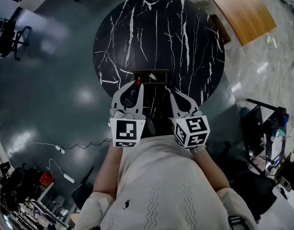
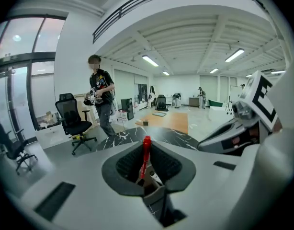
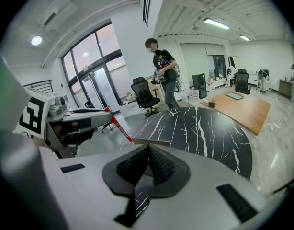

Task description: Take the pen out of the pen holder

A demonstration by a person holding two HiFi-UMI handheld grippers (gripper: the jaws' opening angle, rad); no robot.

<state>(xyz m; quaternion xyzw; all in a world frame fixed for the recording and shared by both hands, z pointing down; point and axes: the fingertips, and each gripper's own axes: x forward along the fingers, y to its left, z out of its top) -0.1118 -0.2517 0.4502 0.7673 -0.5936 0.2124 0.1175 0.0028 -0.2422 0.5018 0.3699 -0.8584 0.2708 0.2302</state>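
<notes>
Pen [image 2: 145, 153], in left claw [image 1: 136, 85] — tip hidden

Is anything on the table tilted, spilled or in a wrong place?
Nothing stands out. The pen holder stands on the table, and the left gripper holds the red pen, slightly tilted. No spill shows.

Table: round table [image 1: 159, 28], black marble top with white veins.
On the table: pen holder [image 1: 151, 75], a low rectangular box, at the rim nearest the person.
Floor: dark, glossy floor [image 1: 51, 95]; a white cable [image 1: 41, 144] trails across it, left of the table.
</notes>
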